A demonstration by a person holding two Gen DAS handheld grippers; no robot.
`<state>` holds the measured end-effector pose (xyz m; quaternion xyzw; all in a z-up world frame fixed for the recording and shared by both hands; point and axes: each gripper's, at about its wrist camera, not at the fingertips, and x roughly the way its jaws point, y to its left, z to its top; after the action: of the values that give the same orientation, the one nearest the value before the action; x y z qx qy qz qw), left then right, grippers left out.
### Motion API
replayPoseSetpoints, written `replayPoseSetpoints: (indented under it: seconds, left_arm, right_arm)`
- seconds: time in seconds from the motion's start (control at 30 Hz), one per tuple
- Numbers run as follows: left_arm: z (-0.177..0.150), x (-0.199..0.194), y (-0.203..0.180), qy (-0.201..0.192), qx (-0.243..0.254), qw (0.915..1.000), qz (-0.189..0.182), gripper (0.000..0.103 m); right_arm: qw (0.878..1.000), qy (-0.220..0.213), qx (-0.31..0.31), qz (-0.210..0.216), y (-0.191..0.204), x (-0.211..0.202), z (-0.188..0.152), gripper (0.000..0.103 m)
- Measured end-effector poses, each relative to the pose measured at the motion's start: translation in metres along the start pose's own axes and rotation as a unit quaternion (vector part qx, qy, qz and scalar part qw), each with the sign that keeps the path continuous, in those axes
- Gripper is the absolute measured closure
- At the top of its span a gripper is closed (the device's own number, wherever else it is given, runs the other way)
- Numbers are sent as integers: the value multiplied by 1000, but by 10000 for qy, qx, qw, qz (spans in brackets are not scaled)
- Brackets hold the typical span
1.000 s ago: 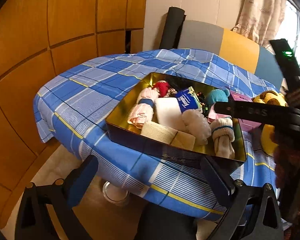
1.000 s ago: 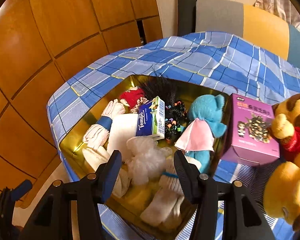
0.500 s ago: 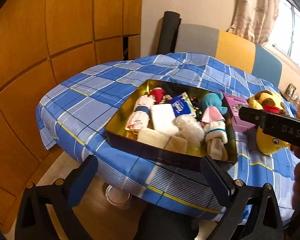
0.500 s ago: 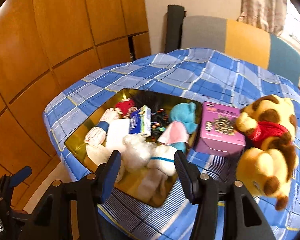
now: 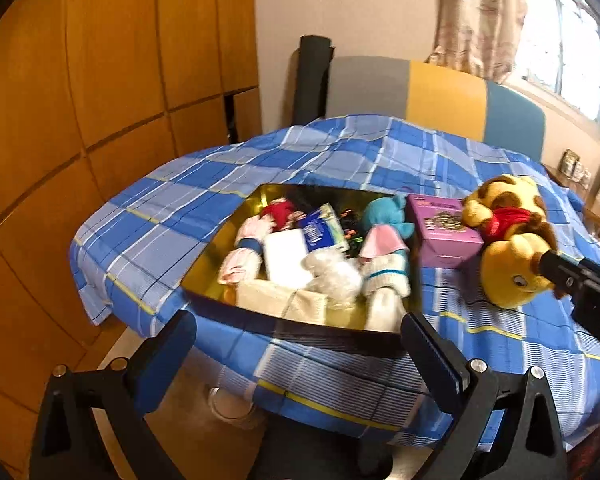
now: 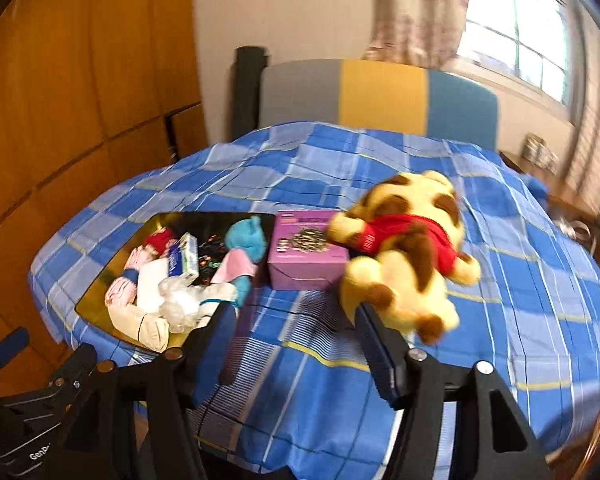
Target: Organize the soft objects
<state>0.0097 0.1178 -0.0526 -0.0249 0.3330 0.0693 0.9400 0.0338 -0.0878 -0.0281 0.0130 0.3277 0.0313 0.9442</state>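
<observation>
A gold tin on the blue checked tablecloth holds rolled socks, a blue teddy, a tissue pack and other soft things. A yellow plush dog in a red shirt lies to its right, beyond a purple box. My left gripper hovers open before the tin's near wall, holding nothing. My right gripper is over bare cloth with its jaws opening and nothing between them. The plush dog lies just past its right finger and the tin to its left.
The purple box stands between tin and plush. A grey, yellow and blue chair back rises behind the table. Wooden wall panels fill the left, with a window at the right. The floor shows below the table's near edge.
Both grippers have drawn back and up from the tin. The right one swung right, from over the socks to in front of the plush dog, and its jaws spread wider.
</observation>
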Motion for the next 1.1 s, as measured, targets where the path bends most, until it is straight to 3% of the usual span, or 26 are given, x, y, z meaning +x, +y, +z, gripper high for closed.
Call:
replayPoseSetpoints:
  seconds: [0.2, 0.53, 1.1]
  left_arm:
    - [-2, -6, -16, 274, -1, 9991, -312, 0]
    - [-9, -25, -14, -2, 151, 9998, 124, 0]
    - [-6, -38, 2, -27, -56, 9997, 245, 0]
  right_arm:
    - [9989, 106, 246, -381, -16, -14, -14, 40]
    - [9994, 256, 104, -197, -10, -18, -32, 40]
    - [9997, 137, -169, 63, 16, -28, -23, 40]
